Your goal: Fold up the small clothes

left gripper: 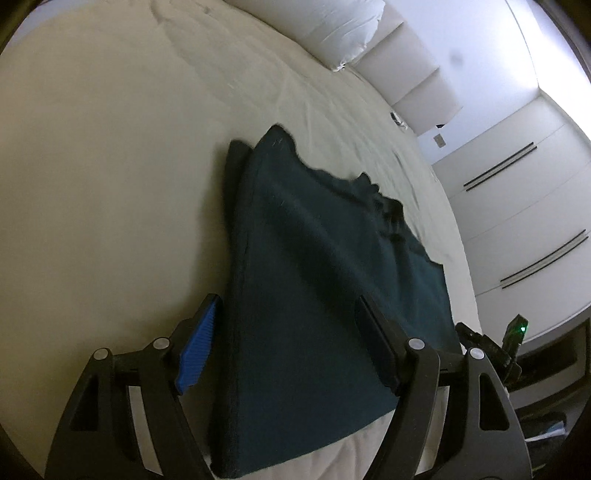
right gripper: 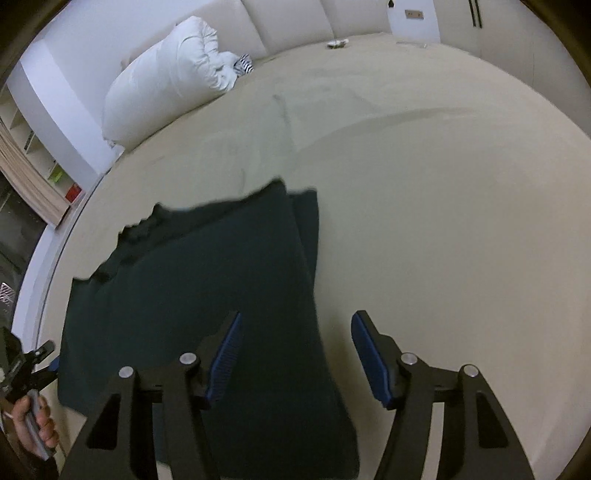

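Note:
A dark teal garment (left gripper: 314,288) lies folded flat on the cream bed sheet (left gripper: 110,166), its ruffled edge toward the far side. My left gripper (left gripper: 288,325) is open, its jaws straddling the garment's near left part just above it. In the right wrist view the same garment (right gripper: 207,295) lies left of centre. My right gripper (right gripper: 295,343) is open above the garment's right edge, one finger over the cloth and the other over bare sheet. The other hand-held gripper (right gripper: 26,369) shows at the left edge.
A white bundled duvet (right gripper: 166,77) sits at the head of the bed against the padded headboard (right gripper: 288,26). A small striped item (right gripper: 243,66) lies beside it. White wardrobe doors (left gripper: 524,206) stand past the bed's edge. Shelves (right gripper: 40,162) are at far left.

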A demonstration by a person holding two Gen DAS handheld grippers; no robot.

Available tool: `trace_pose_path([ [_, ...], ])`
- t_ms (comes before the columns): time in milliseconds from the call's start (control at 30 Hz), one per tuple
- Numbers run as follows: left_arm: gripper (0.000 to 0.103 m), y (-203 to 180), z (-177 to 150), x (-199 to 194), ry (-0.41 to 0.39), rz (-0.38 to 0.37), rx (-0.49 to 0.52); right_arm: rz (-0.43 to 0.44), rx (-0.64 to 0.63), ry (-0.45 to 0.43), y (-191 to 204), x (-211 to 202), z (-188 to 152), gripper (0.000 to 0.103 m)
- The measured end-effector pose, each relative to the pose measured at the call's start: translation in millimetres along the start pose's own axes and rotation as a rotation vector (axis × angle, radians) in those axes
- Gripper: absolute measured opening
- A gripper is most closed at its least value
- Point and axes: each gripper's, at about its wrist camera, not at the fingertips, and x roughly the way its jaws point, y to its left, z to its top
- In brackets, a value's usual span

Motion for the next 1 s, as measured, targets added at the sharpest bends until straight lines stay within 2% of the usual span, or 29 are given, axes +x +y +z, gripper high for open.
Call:
trace_pose_path([
  [33,0.072,2,-1,2,0.000,-0.013,0.002,0.006,-0.001,0.007,-4,-1,-5,0.060],
  [100,0.064,4,-6,1,-0.004,-0.003,0.017,0.009,-0.002,0.034,-9,-1,-16,0.045],
  [200,0.047,2,-17,-1,0.004,0.023,0.043,0.021,0.003,0.045,-11,-4,-24,0.032],
  [267,0.032,-1,-20,2,0.004,0.038,0.052,0.022,0.002,0.037,-9,-7,-27,0.025],
  [300,0.032,-4,-34,-1,-0.001,0.050,0.054,0.019,0.003,0.027,-10,-9,-29,0.021],
  [367,0.019,-3,-34,1,-0.005,0.061,0.057,0.021,0.011,0.015,-11,-11,-31,0.017],
  [467,0.013,-6,-50,-3,-0.001,0.082,0.077,0.032,0.028,0.002,-12,-10,-32,0.015],
  [667,0.010,0,-57,-20,-0.002,0.123,0.110,0.037,0.063,-0.018,-15,-12,-34,0.012],
  [767,0.010,3,-59,-26,-0.003,0.119,0.109,0.057,0.115,-0.021,-27,-10,-34,0.010],
  [933,0.009,17,-72,-34,-0.005,0.096,0.074,0.139,0.231,-0.044,-51,-1,-43,0.009],
  [1000,0.009,18,-75,-38,-0.010,0.100,0.080,0.126,0.223,-0.057,-47,-4,-44,0.009],
])
